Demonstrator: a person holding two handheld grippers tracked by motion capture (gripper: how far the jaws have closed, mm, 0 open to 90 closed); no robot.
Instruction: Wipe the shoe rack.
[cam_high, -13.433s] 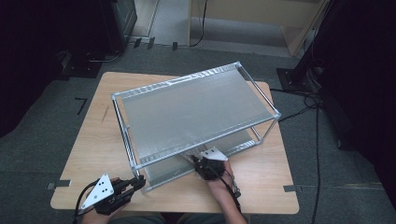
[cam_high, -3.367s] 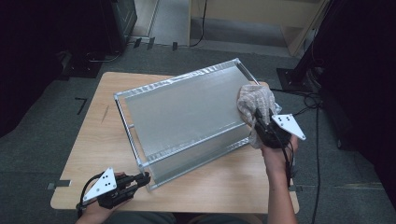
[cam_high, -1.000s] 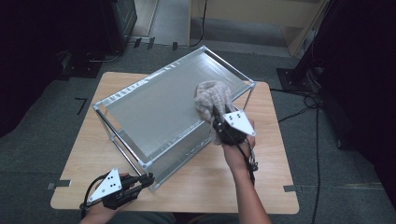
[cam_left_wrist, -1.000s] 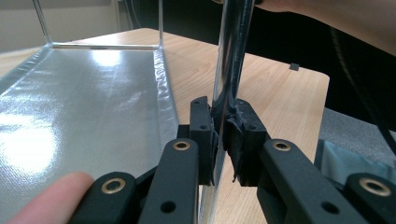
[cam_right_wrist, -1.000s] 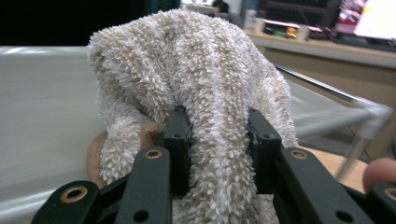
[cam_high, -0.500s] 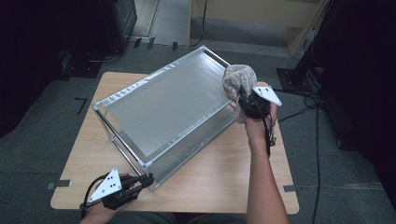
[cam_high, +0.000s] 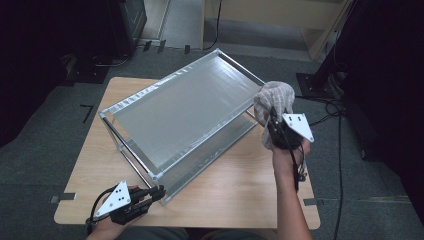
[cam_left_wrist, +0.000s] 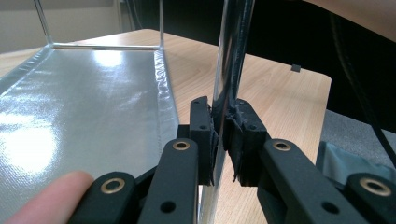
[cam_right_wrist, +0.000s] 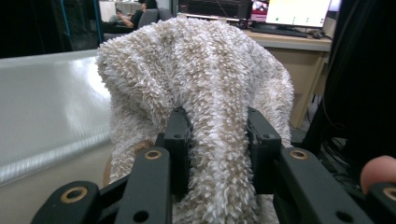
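A two-tier metal rack (cam_high: 185, 115) with silvery shelves stands askew on the wooden table (cam_high: 235, 185). My left gripper (cam_high: 159, 192) is at the rack's near corner, shut on the upright corner post (cam_left_wrist: 231, 56); in the left gripper view both pads (cam_left_wrist: 203, 135) press on it beside the lower shelf (cam_left_wrist: 84, 112). My right gripper (cam_high: 274, 124) is shut on a beige fluffy cloth (cam_high: 272, 100), held at the right-hand rim of the top shelf. In the right gripper view the cloth (cam_right_wrist: 205, 70) drapes over both jaws, with the shelf (cam_right_wrist: 46, 107) to its left.
Bare wood lies in front of and to the right of the rack. Black cables (cam_high: 340, 110) run over the grey floor to the right of the table. Dark furniture (cam_high: 125, 25) stands behind the table, and a desk with screens (cam_right_wrist: 289, 23) beyond it.
My right gripper has carried the cloth rightward across the top shelf to its right rim. The left gripper has stayed on the corner post.
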